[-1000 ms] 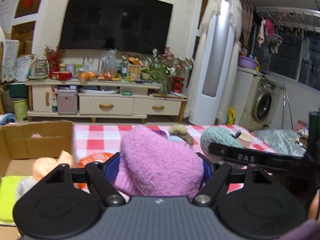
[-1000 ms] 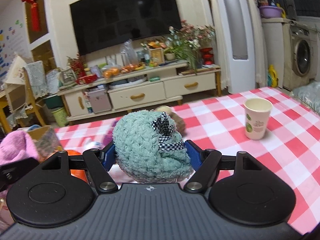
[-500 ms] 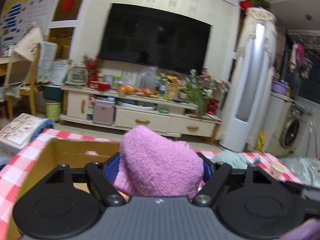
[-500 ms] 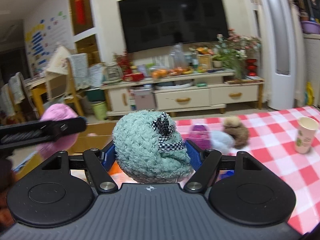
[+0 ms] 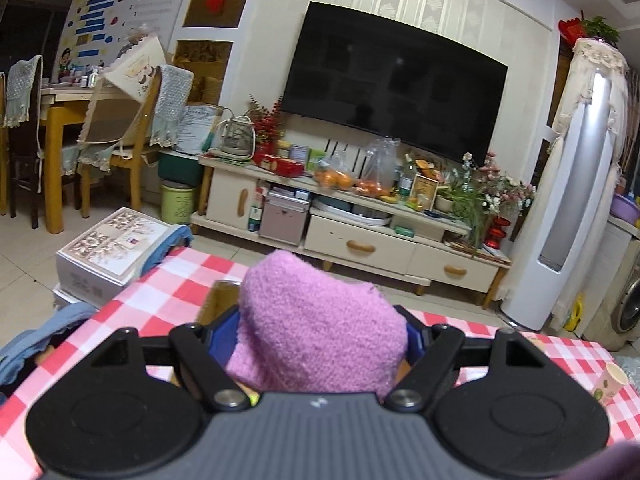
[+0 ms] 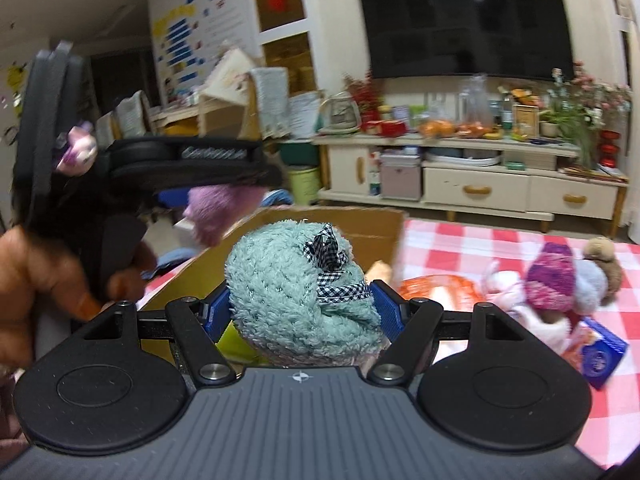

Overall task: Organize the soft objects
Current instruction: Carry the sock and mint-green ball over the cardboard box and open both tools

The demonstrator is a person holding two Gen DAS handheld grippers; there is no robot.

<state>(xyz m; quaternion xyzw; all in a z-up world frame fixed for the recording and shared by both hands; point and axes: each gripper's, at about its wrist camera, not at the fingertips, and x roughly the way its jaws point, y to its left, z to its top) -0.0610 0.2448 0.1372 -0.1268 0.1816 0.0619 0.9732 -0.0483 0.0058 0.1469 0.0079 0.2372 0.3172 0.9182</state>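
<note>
My left gripper (image 5: 320, 332) is shut on a fuzzy pink knit piece (image 5: 316, 328) and holds it above the cardboard box, whose rim (image 5: 218, 292) just shows behind it. It also shows in the right wrist view (image 6: 216, 212), up left. My right gripper (image 6: 300, 304) is shut on a teal knit hat with a checked bow (image 6: 296, 288), in front of the open cardboard box (image 6: 352, 224). More soft things lie on the red checked tablecloth (image 6: 480, 248): a purple knit hat (image 6: 550, 276) and a brown plush (image 6: 602, 256).
A paper cup (image 5: 610, 384) stands at the table's right. A blue packet (image 6: 600, 354) and an orange item (image 6: 436, 286) lie near the box. Blue cloth (image 5: 28, 344) hangs off the table's left edge. A white carton (image 5: 108, 248) sits on the floor beyond.
Both grippers have swung left with their knit pieces, from over the table's middle to the cardboard box. The left one now sits past the box's far rim.
</note>
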